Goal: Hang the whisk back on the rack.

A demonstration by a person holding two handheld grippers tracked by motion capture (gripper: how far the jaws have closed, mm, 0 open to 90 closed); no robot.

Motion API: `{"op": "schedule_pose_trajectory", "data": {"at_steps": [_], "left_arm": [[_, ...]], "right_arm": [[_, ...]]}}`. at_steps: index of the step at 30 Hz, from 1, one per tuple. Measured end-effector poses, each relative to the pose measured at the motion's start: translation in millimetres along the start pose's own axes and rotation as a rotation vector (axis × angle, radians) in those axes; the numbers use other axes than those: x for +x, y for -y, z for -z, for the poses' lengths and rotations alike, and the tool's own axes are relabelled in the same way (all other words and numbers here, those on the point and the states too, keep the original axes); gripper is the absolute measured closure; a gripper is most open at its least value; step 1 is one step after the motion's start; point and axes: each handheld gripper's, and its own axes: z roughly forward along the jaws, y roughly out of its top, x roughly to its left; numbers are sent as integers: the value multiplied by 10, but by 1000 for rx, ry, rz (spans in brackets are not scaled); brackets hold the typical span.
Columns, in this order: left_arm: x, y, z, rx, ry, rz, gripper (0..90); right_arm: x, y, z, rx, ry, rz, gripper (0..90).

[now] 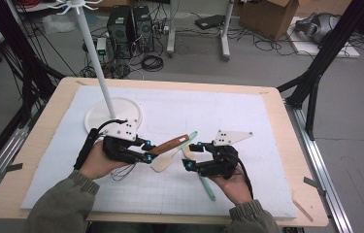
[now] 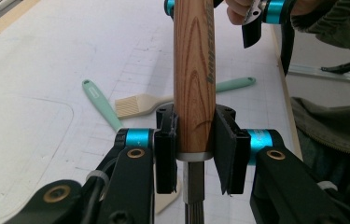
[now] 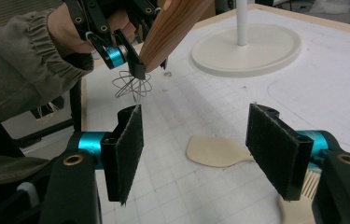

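My left gripper is shut on the wooden handle of a whisk, near where the handle meets the wire head. The whisk hangs above the mat, its wire loops under the left hand. My right gripper stands open, nothing between its pads, just right of the handle's free end. On the mat below lie a spatula with a cream head and mint handle, and a basting brush whose mint handle runs under the right hand.
A white hook stand rises from a round base at the mat's back left. The white gridded mat covers most of the wooden table. Cables, computers and boxes sit on the floor beyond.
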Motion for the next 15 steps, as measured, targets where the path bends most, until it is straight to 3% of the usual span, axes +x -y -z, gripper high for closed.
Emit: {"op": "schedule_pose_trajectory", "data": {"at_steps": [15], "left_arm": [[-23,40,39,-49,-13,27,714]], "right_arm": [[12,-61,-24,-18,-8,-5,348]]}}
